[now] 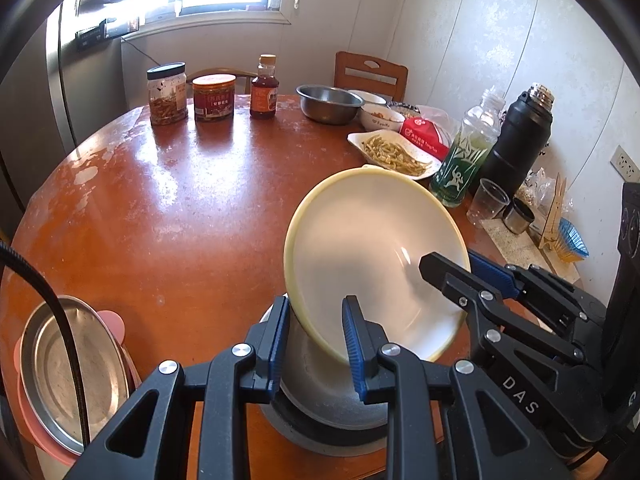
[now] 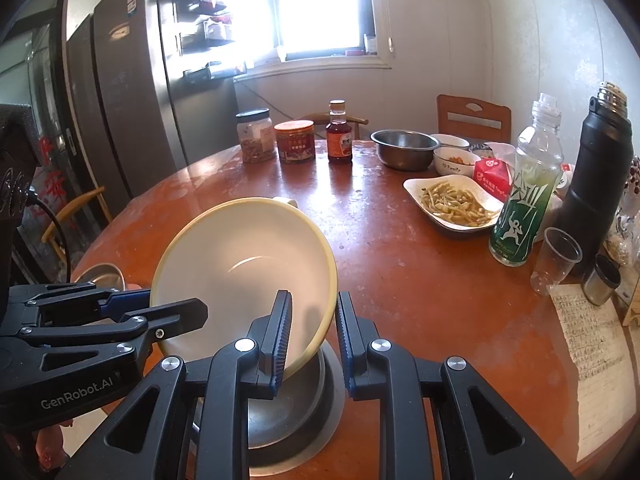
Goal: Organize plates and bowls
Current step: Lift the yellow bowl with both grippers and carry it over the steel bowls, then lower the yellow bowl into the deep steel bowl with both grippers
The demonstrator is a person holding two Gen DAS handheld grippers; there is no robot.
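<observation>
A cream bowl point(image 1: 360, 248) with a yellowish rim hangs tilted over a steel bowl point(image 1: 320, 396) that stands on the red-brown table point(image 1: 180, 200). My left gripper point(image 1: 316, 344) is shut on the near rim of the cream bowl. My right gripper point(image 1: 456, 268) clamps the rim on the right side. In the right wrist view the right gripper point(image 2: 312, 340) grips the cream bowl point(image 2: 240, 264) at its lower right rim, and the left gripper point(image 2: 160, 306) holds the left rim. The steel bowl point(image 2: 288, 412) sits right below. A steel plate point(image 1: 72, 368) rests on a pink plate point(image 1: 112, 324) at the near left.
Along the far and right side stand two jars point(image 1: 168, 94), a sauce bottle point(image 1: 264, 88), a steel basin point(image 1: 328, 104), a white dish of food strips point(image 1: 396, 154), a green bottle point(image 1: 464, 160), a black flask point(image 1: 516, 148) and a plastic cup point(image 1: 486, 202). A written sheet point(image 2: 596, 360) lies at the right edge.
</observation>
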